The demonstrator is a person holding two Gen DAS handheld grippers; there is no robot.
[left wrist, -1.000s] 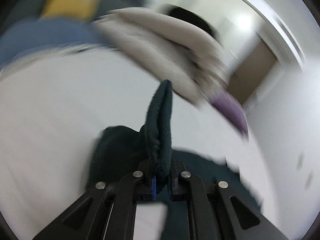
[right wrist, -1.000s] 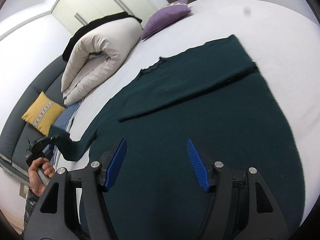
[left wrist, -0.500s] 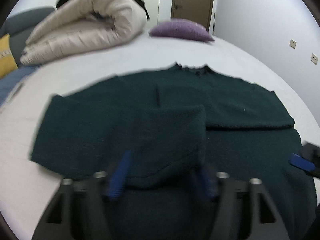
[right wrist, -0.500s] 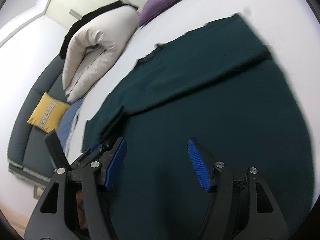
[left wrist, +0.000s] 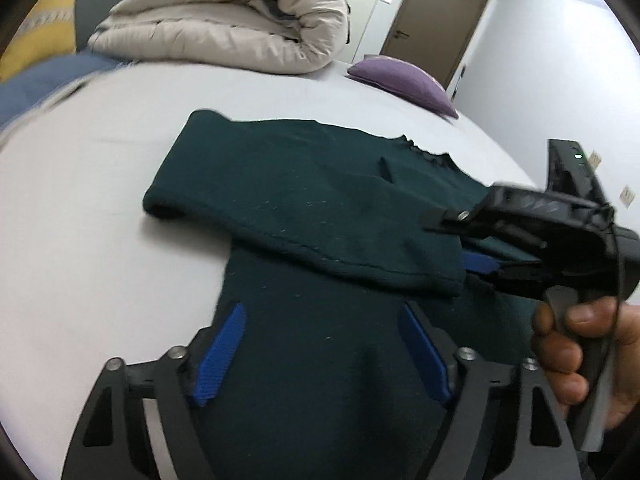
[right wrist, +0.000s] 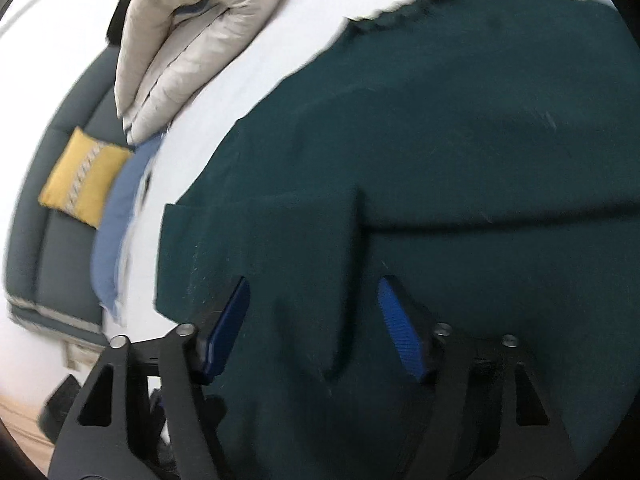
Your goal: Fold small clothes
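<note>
Sweater (left wrist: 320,208), dark green, is lying flat on the white bed (left wrist: 100,240) with both sleeves folded in across the chest; its long axis is running from the hem beneath your grippers up to the neckline near the purple pillow (left wrist: 404,80). You are holding your left hand-held gripper (left wrist: 324,344) released over the lower body of the garment, pads apart, nothing between them. Your right hand-held gripper (right wrist: 314,320) is hovering over the cuff end of the left-folded sleeve; its jaws have just been closing, yet the pads are not pressing cloth, so it is grasping nothing. In the left view that right gripper is reaching in from the right, its tips just beside the sleeve cuff. Judging by this, the coming move is turning on the hem: it lies nearest you, below both grippers, so each should be dropping to a hem corner. No containers are showing; a rolled duvet (left wrist: 232,20) is sitting well apart.
</note>
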